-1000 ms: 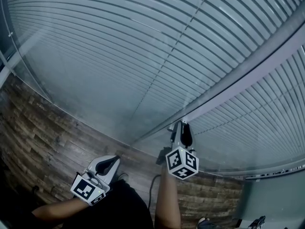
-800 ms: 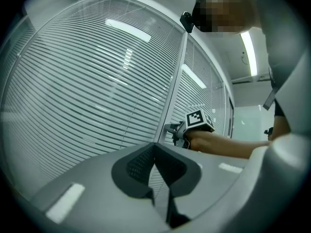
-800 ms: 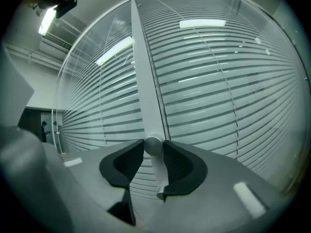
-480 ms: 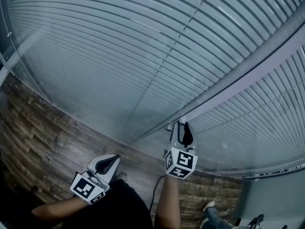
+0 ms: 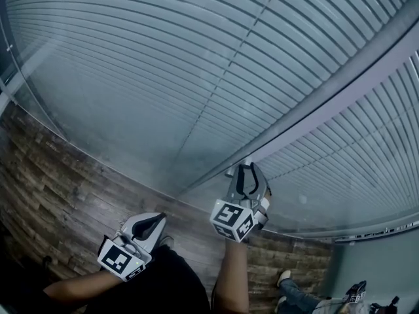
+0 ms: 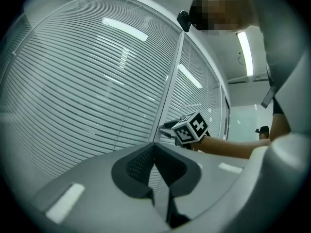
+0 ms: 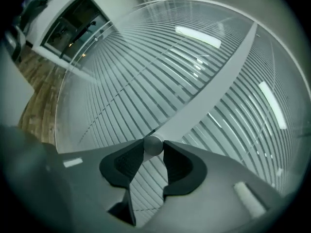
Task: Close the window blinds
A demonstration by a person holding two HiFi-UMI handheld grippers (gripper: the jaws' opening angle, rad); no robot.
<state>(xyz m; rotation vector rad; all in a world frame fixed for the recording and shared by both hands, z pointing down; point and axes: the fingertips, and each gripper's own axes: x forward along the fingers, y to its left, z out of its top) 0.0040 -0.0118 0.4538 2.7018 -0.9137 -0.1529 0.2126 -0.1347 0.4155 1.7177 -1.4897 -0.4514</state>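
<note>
Horizontal slat blinds (image 5: 196, 57) hang behind glass panes split by a grey upright frame (image 5: 327, 103). A small round grey knob (image 7: 153, 145) sticks out at the foot of that frame. My right gripper (image 7: 153, 148) has both jaw tips pressed on the knob's sides; in the head view the right gripper (image 5: 249, 174) reaches up to the frame. My left gripper (image 5: 156, 222) hangs low and to the left, away from the glass, its jaws shut with nothing between them (image 6: 154, 147). The slats stand partly tilted, with gaps between them.
Wood-pattern floor (image 5: 52, 175) runs along the foot of the glass. A dark cable (image 5: 211, 257) hangs by my right forearm. Someone's legs and shoe (image 5: 294, 292) show at the bottom right, beside a low rail (image 5: 376, 231).
The right gripper has twisted on the knob: its marker cube has swung left and turned to show another face. The left gripper has stayed put.
</note>
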